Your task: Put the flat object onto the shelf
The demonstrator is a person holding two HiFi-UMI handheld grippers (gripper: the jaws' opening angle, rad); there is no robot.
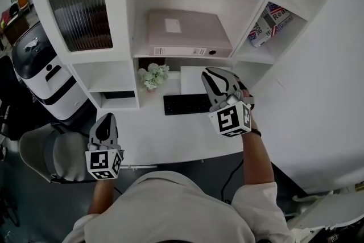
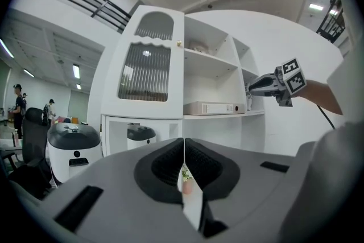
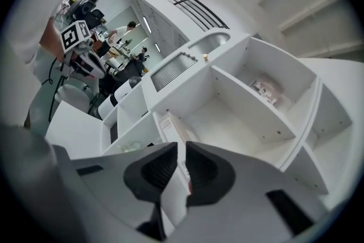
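Note:
A flat beige binder [image 1: 187, 34] lies on its side on the middle shelf [image 1: 142, 56] of the white cabinet; it also shows as a long box [image 2: 213, 108] in the left gripper view and as a pale slab [image 3: 170, 125] in the right gripper view. My right gripper [image 1: 219, 79] hovers over the desk just below that shelf. Its jaws [image 3: 182, 171] stand close together with a narrow gap and nothing between them. My left gripper [image 1: 105, 122] hangs low at the desk's front left. Its pads [image 2: 183, 171] meet, empty.
On the desk lie a black keyboard [image 1: 186, 104], a small pot of pale flowers [image 1: 152, 75] and a white sheet [image 1: 193, 79]. A flag-printed book [image 1: 267, 23] leans in the right compartment. A white-and-black machine [image 1: 40, 71] and a grey chair [image 1: 42, 153] stand at the left.

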